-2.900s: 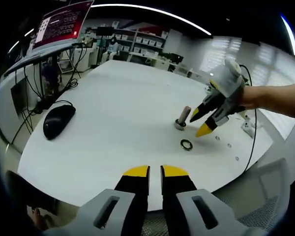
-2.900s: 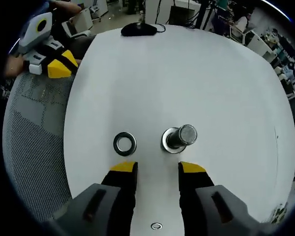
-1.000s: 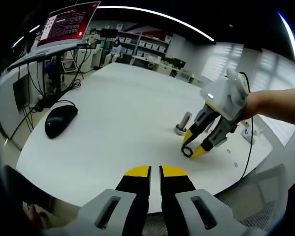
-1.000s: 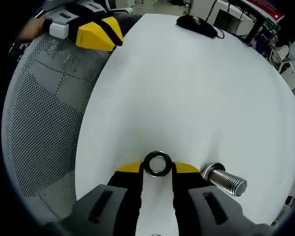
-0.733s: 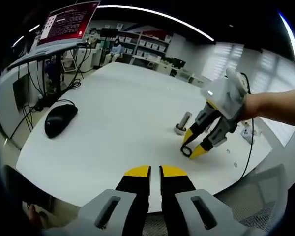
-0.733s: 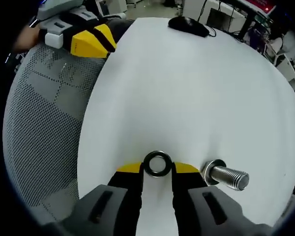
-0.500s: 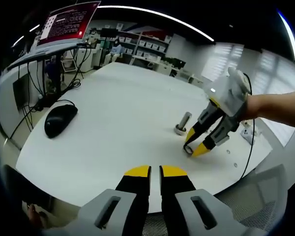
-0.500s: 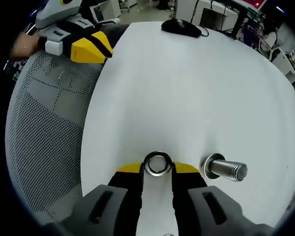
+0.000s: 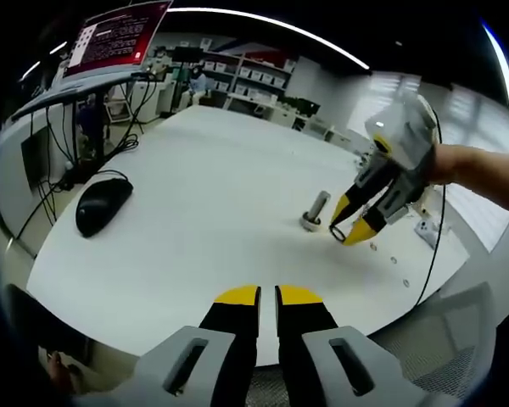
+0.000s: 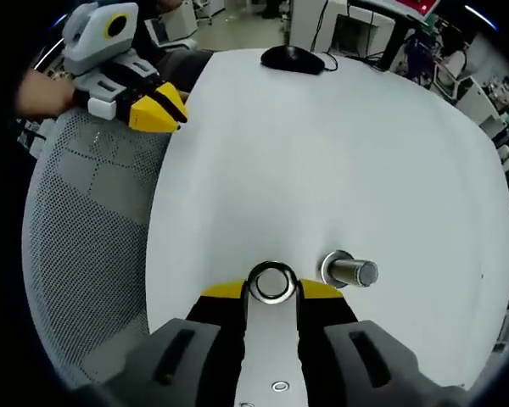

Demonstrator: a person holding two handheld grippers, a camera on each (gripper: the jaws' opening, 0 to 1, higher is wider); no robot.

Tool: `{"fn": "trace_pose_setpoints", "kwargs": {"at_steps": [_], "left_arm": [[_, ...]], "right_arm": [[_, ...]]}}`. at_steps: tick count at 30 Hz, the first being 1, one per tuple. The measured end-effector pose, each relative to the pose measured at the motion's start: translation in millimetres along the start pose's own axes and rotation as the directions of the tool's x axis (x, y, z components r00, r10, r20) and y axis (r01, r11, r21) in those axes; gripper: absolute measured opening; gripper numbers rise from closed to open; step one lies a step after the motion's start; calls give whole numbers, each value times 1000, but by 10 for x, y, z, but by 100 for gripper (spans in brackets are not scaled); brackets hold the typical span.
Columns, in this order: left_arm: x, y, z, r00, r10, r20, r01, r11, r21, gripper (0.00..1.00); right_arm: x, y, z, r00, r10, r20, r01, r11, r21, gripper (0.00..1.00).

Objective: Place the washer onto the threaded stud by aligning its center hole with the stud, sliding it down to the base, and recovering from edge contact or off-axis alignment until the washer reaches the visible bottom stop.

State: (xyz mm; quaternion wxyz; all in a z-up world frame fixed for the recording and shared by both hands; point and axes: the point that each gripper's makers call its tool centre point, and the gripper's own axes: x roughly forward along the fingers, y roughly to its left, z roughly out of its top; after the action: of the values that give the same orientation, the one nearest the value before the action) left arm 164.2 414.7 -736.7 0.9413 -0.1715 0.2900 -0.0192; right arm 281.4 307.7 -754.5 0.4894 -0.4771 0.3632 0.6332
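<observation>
A dark metal washer (image 10: 271, 283) is pinched by its rim between the yellow tips of my right gripper (image 10: 271, 290), lifted off the white table (image 10: 322, 153). The threaded stud (image 10: 349, 271) stands upright on its flanged base just to the right of the washer. In the left gripper view the stud (image 9: 316, 209) sits mid-table, and the right gripper (image 9: 351, 234) hovers close on its right with the washer (image 9: 338, 232) at its tips. My left gripper (image 9: 267, 296) is shut and empty near the table's front edge; it also appears as the left gripper (image 10: 157, 108) over the chair.
A black mouse (image 9: 97, 206) with cable lies at the table's left. Small loose washers (image 9: 394, 260) lie near the right edge. A grey mesh chair (image 10: 85, 254) borders the table. A monitor (image 9: 110, 38) and cables stand at the far left.
My right gripper has lifted the washer off the table and carried it up toward the stud's top. The left gripper stayed still.
</observation>
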Motion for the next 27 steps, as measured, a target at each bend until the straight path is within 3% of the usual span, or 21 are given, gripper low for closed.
{"fn": "trace_pose_setpoints", "kwargs": {"at_steps": [16,27], "left_arm": [[-13,5,4,1000,3,4,-3,1000,-1,4],[-10,-3,4,1000,1,3,-1,1000,5,4]], "right_arm": [[-343,-371,114,998,-65,5,65,997,-45,23],[-282,-574,135,996,-92,-20,91,993,-70,23]]}}
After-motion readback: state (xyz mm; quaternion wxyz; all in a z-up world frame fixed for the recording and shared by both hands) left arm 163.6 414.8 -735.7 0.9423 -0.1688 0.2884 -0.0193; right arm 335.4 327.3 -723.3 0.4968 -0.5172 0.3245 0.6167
